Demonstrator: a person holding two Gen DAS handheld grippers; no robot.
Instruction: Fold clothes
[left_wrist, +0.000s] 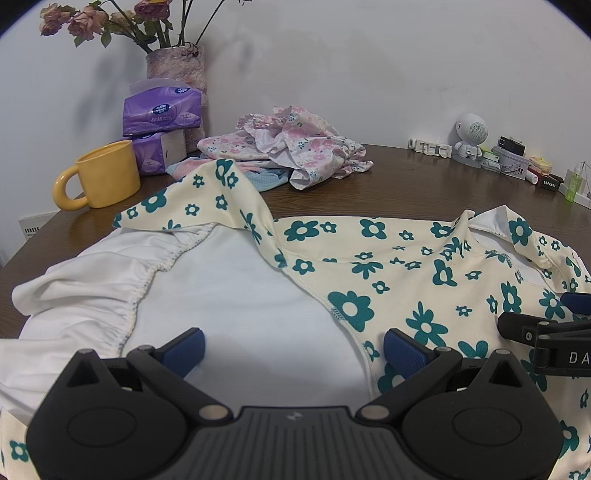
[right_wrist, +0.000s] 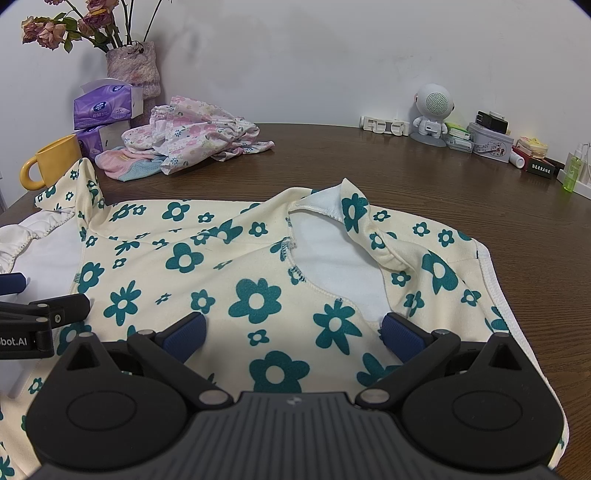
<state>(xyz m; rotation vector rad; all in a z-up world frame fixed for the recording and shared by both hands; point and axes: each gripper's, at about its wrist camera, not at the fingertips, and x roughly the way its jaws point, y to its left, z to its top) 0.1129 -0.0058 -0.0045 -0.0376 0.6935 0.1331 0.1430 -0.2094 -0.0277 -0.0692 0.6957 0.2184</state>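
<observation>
Item 1, nearest: left gripper (left_wrist: 293, 343), jaws spread wide, nothing between the blue pads (left_wrist: 184, 347); it hovers low over the white inner lining of the garment, contact not discernible. Item 2: right gripper (right_wrist: 291, 334), jaws equally wide apart, holding nothing, poised over the printed cloth just beside the left one; whether the pads touch fabric cannot be told.

Item 3, task piece: cream garment with teal flowers (left_wrist: 406, 273), spread flat across the near half of the brown wooden table (right_wrist: 424, 177). Its white lining and gathered elastic edge (left_wrist: 147, 277) lie exposed on the left; 1 strap or corner stands peaked at the far left (left_wrist: 221, 192), another is turned back at the far right (right_wrist: 354, 210).

Item 4, mid-table: crumpled heap of pink floral clothes (right_wrist: 195, 133) atop pink and blue mesh fabric (right_wrist: 125, 166), apart from the spread garment. Item 5: yellow mug (left_wrist: 103, 177), just beyond the peaked corner.

Item 6, by the wall: 2 purple tissue packs (left_wrist: 162, 114), stacked; vase with dried roses (left_wrist: 177, 62) behind them. Item 7, far right: white robot-shaped figure (right_wrist: 430, 110), tin box (right_wrist: 491, 144), green bottle (right_wrist: 570, 173), assorted small clutter.
</observation>
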